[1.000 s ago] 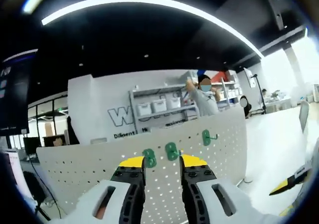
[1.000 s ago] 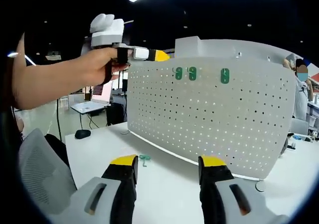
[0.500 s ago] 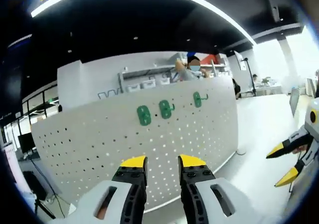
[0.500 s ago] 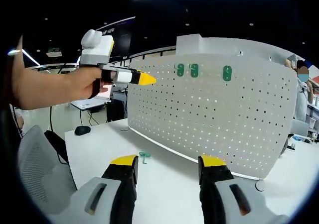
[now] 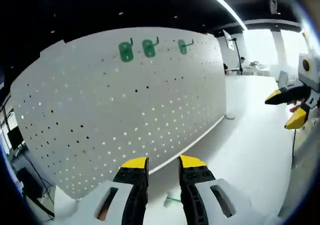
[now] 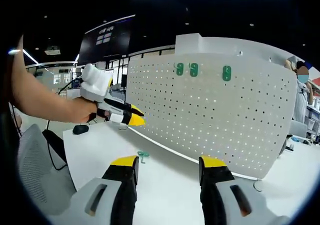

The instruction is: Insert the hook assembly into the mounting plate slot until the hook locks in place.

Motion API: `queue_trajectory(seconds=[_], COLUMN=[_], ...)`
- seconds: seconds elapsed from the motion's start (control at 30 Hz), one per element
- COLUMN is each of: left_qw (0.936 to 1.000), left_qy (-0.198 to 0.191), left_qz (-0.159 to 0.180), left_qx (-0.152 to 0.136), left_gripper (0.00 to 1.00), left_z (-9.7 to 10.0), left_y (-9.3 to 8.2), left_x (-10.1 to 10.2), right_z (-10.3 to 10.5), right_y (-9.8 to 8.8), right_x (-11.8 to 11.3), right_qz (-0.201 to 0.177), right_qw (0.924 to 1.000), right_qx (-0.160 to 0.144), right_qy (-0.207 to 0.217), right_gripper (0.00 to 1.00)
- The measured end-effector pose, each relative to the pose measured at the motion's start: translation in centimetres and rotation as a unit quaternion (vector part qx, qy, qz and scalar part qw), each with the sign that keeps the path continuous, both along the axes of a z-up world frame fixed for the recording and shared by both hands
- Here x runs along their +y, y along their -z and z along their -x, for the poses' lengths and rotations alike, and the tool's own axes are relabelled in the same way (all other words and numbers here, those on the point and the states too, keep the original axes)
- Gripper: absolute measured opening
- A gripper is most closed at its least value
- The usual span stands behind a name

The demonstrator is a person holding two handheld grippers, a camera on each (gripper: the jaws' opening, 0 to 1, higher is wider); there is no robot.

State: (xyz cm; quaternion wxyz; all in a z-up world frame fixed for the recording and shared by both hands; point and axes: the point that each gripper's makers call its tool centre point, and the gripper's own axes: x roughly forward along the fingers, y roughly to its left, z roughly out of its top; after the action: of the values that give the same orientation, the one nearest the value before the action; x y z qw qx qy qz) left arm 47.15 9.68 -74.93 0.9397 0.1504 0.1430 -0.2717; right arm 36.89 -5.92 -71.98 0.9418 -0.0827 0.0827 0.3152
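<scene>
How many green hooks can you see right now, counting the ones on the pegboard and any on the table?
4. Three hang in a row near the top of the white pegboard: left hook, middle hook, right hook. A fourth, loose hook lies on the table. Others may be hidden.

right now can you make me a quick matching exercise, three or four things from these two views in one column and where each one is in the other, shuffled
Things:
1. three green hooks
2. loose green hook
3. left gripper
4. pegboard

Places:
A. lying flat on the white table
B. standing upright on the table
C. mounted near the pegboard's top edge
D. held in a hand above the table, near the pegboard's end

Pairs: 1-C, 2-A, 3-D, 4-B
</scene>
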Motion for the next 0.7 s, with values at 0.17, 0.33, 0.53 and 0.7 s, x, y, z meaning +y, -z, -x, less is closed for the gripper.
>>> queue_trajectory(seconds=[0.17,0.33,0.53,0.7], left_qw=[0.9991,0.9950,0.9903,0.9865], left_qy=[0.006,0.020,0.049,0.054], left_qz=[-0.033,-0.085,-0.108,-0.127], left_qx=[0.026,0.050,0.073,0.088], left_gripper=[0.24,0.24,0.22,0.19], left_z=[-0.1,-0.3,-0.7,-1.2], left_y=[3.2,6.0,8.3,9.7], left_x=[0.6,0.9,0.2,0.3], right_z=[0.0,0.2,0.3,0.0], right_y=[-0.1,-0.4,-0.2,-0.1], right_x=[-0.1,-0.2,-0.3,-0.8], right_qz=[0.002,0.000,0.002,-0.001], right_qw=[1.0000,0.9999,0.9999,0.9997], right_qx=[-0.001,-0.003,-0.001,0.002], right_qy=[0.006,0.010,0.015,0.022], right_gripper=[0.48,0.48,0.48,0.48])
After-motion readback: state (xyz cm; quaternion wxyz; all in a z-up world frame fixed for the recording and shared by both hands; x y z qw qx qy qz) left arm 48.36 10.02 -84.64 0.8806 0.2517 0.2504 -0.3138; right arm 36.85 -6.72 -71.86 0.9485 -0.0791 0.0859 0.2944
